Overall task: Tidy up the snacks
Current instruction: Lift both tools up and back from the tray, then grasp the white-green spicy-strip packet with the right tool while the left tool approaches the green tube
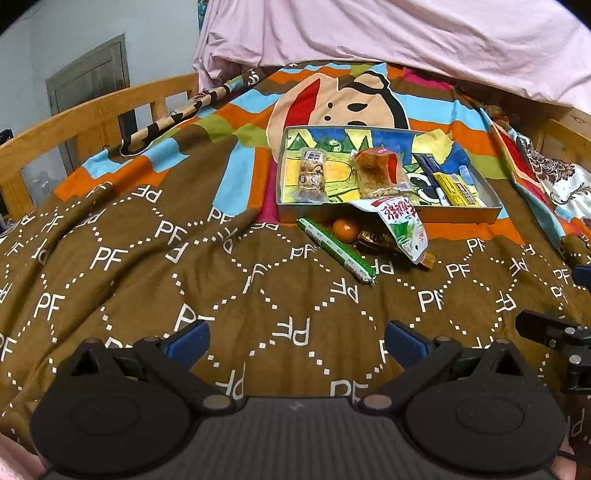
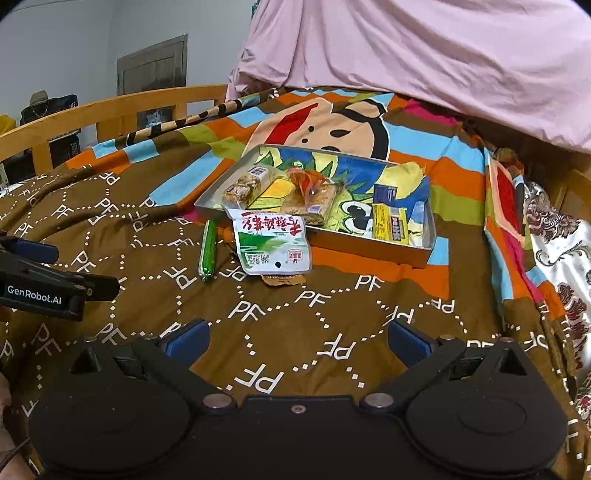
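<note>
A shallow metal tray (image 1: 458, 215) (image 2: 369, 248) lies on the bed and holds several wrapped snacks, among them a nut bar (image 1: 312, 173) (image 2: 245, 186), a bread pack (image 1: 378, 171) (image 2: 312, 201) and a yellow packet (image 1: 456, 189) (image 2: 391, 223). In front of it lie a white-green pouch (image 1: 400, 229) (image 2: 271, 245) leaning on the tray rim, a green sausage stick (image 1: 336, 249) (image 2: 207, 249), a small orange (image 1: 345, 229) and a brown wrapper (image 1: 376, 238) (image 2: 282, 278). My left gripper (image 1: 297, 341) and right gripper (image 2: 297, 341) are both open and empty, well short of the snacks.
The brown "PF" bedspread (image 1: 147, 266) covers the bed. A pink quilt (image 1: 388, 33) is heaped behind the tray. A wooden bed rail (image 1: 92, 110) runs along the left. The other gripper shows at the right edge (image 1: 554, 332) and at the left edge (image 2: 44, 288).
</note>
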The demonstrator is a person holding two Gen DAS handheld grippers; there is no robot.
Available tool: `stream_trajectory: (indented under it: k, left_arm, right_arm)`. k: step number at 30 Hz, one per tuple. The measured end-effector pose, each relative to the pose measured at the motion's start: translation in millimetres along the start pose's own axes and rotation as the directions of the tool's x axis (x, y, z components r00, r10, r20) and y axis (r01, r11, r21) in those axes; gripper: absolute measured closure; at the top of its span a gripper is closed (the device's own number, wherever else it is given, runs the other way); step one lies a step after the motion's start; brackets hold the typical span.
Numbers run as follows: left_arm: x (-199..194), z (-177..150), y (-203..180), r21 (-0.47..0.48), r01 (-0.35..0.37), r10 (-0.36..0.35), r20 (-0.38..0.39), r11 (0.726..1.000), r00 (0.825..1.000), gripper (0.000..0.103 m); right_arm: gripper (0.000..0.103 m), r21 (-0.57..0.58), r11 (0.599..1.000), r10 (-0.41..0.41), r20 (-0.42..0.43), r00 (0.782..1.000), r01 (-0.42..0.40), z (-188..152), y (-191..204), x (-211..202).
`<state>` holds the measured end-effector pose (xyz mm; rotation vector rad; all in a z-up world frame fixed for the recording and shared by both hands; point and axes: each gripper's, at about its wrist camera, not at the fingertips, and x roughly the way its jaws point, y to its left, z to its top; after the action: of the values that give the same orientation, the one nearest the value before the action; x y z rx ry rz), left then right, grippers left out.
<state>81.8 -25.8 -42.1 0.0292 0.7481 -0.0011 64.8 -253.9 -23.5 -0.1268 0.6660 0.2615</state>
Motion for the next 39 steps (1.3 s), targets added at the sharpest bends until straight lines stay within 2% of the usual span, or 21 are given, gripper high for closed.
stream_trajectory:
  k: [7,15,24,29,34,39]
  left_arm:
    - [4,2,2,-0.014,0.013,-0.013,-0.008,1.0,1.0,0.0]
    - [18,17,13,-0.061,0.073,-0.074,-0.016,0.995,0.997,0.0]
    - [44,47,11,0.077,0.151,-0.152,0.013,0.986,0.988,0.0]
    - [72,58,13,0.073,0.223,-0.224,0.01,0.972,0.974,0.0]
    - [97,67,19,0.055,0.277,-0.277,-0.015,0.959,0.961,0.0]
    - [114,75,32,0.008,0.3,-0.299,-0.004,0.954,0.954,0.0]
  right_arm:
    - [0.001,0.027,0.999,0.016,0.008,1.0,-0.017,2,-4,7]
    - [0.001,0.085,0.995,0.044,0.051,0.998,-0.048,11,-15,22]
    - [0.001,0.11,0.991,0.073,0.08,0.994,-0.081,17,-21,38]
    - [0.001,0.116,0.988,0.091,0.101,0.991,-0.103,25,-24,56]
    - [0.001,0.146,0.974,0.161,0.104,0.981,-0.176,36,-34,81]
    - [0.001,0.094,0.956,0.267,0.118,0.956,-0.279,51,-33,106]
